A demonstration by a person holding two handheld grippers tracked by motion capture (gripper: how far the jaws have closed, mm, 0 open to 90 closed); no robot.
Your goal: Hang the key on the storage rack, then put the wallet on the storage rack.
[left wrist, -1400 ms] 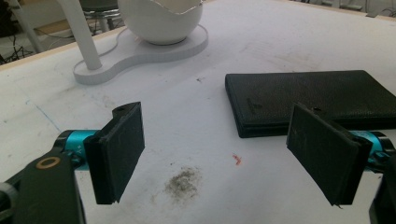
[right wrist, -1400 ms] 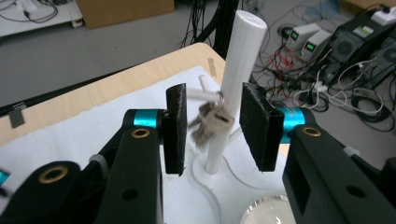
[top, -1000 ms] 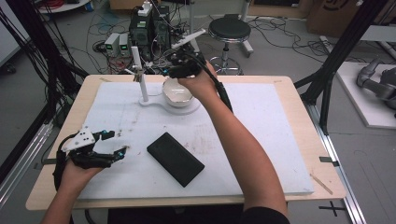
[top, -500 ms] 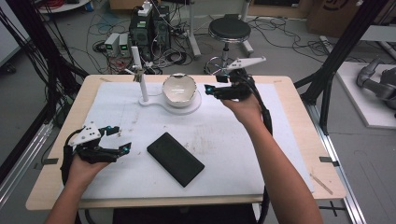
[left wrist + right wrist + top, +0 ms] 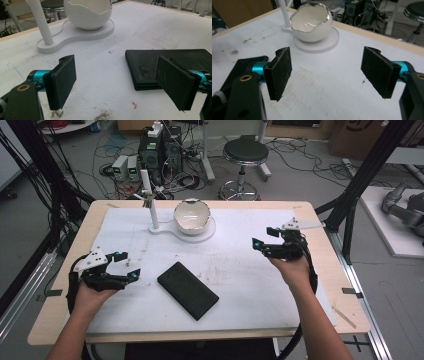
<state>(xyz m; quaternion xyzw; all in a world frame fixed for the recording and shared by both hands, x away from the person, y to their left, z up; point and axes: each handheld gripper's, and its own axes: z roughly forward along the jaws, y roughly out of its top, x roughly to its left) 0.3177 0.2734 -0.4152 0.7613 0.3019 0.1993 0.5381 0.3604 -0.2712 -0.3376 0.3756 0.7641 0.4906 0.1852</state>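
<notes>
In the left tool view the black wallet (image 5: 150,67) ran behind the near pad (image 5: 175,85), so its right end was hidden. The white post (image 5: 41,23) and the egg-shaped bowl (image 5: 87,15) were cut off by the top edge. In the right tool view the wallet (image 5: 244,63) lay mostly behind the left pad (image 5: 280,72) and its mount, and the stool (image 5: 414,10) was cut by the frame corner. In the high view the small clip on the post (image 5: 146,199) was too small to make out, and both forearms left the frame at the bottom.
</notes>
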